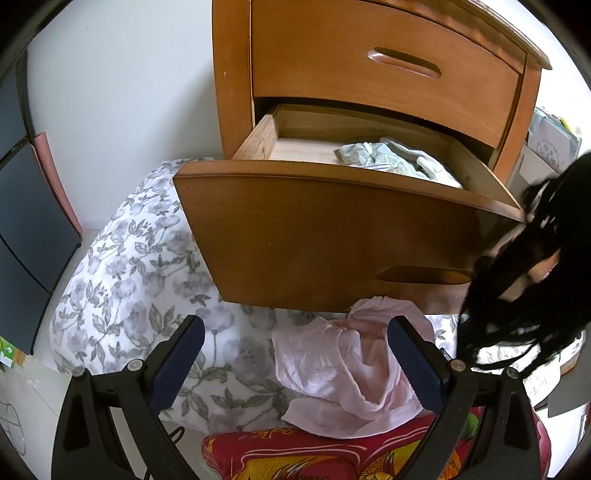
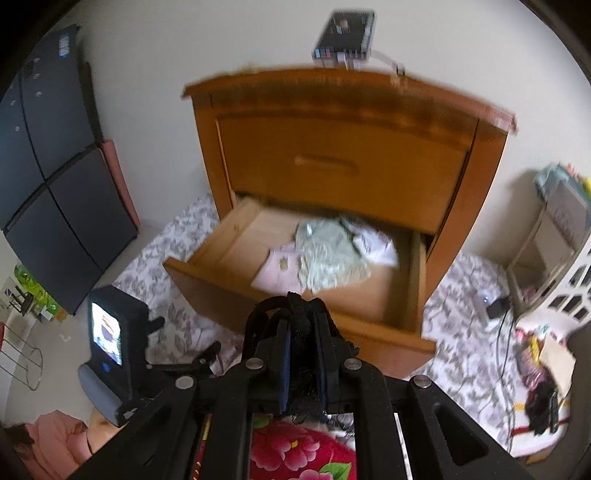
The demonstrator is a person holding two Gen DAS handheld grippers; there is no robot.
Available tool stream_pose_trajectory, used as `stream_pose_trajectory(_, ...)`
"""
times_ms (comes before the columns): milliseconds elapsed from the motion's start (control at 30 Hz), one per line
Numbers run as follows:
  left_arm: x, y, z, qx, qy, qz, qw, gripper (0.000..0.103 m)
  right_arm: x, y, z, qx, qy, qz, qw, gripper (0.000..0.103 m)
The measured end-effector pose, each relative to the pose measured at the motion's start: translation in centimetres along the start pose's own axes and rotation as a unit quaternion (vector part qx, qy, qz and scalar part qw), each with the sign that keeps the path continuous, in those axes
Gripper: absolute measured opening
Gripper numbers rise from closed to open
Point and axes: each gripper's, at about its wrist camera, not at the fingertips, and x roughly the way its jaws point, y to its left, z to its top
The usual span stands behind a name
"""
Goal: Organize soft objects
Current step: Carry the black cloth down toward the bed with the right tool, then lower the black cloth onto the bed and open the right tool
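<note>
A black lacy cloth [image 2: 304, 354] is pinched between the closed fingers of the right gripper [image 2: 303, 332], bunched at the tips and trailing back between the blue pads. That gripper tilts downward and points at the open lower drawer [image 2: 229, 251] of a wooden nightstand [image 2: 476, 177]; the cloth's front end sits just short of the drawer's front panel. Inside the drawer lie a pale green patterned garment [image 2: 328, 254], a pink folded piece [image 2: 275, 273] to its left and something white [image 2: 376, 247] to its right.

The left gripper [image 1: 295, 343] also angles downward, its fingers spread wide and holding nothing. Between them, lower down, a pink garment [image 1: 332, 373] lies crumpled on the bedding, just below the drawer's front. Its nearer edge rests on a red flowered blanket [image 1: 295, 458]; under both spreads a white quilt with grey flowers [image 1: 122, 280].

The nightstand's upper drawer [image 1: 369, 66] is shut. A dark box [image 2: 345, 35] stands on top, blurred. The wall behind is plain white, and a dark cabinet [image 2: 55, 177] stands to the left. A person's dark hair [image 1: 535, 277] hangs in at the right edge of the left wrist view.
</note>
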Motion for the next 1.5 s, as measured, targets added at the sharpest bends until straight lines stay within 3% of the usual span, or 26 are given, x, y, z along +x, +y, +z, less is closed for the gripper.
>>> stream_pose_trajectory(533, 0.1, 0.1, 0.0, -0.003, 0.003, -0.003, 1.0000, 0.099, 10.5, 0.3, -4.5, 0.042, 0.108, 0.001, 0.993, 0.013)
stream_pose_trajectory(1000, 0.2, 0.1, 0.0, -0.002, 0.005, -0.004, 1.0000, 0.099, 16.3, 0.5, -8.6, 0.081, 0.180, 0.005, 0.980, 0.014)
stream_pose_trajectory(1200, 0.3, 0.1, -0.1, 0.000, 0.006, -0.001, 1.0000, 0.099, 16.8, 0.3, -9.2, 0.084, 0.190, 0.006, 0.978, 0.025)
stream_pose_trajectory(1333, 0.3, 0.1, -0.1, 0.000, 0.006, -0.001, 1.0000, 0.099, 16.2, 0.6, -9.1, 0.080, 0.185, 0.005, 0.980, 0.055)
stream_pose_trajectory(1500, 0.3, 0.1, -0.1, 0.000, 0.006, -0.001, 1.0000, 0.099, 14.8, 0.8, -8.8, 0.069, 0.166, 0.003, 0.984, 0.057)
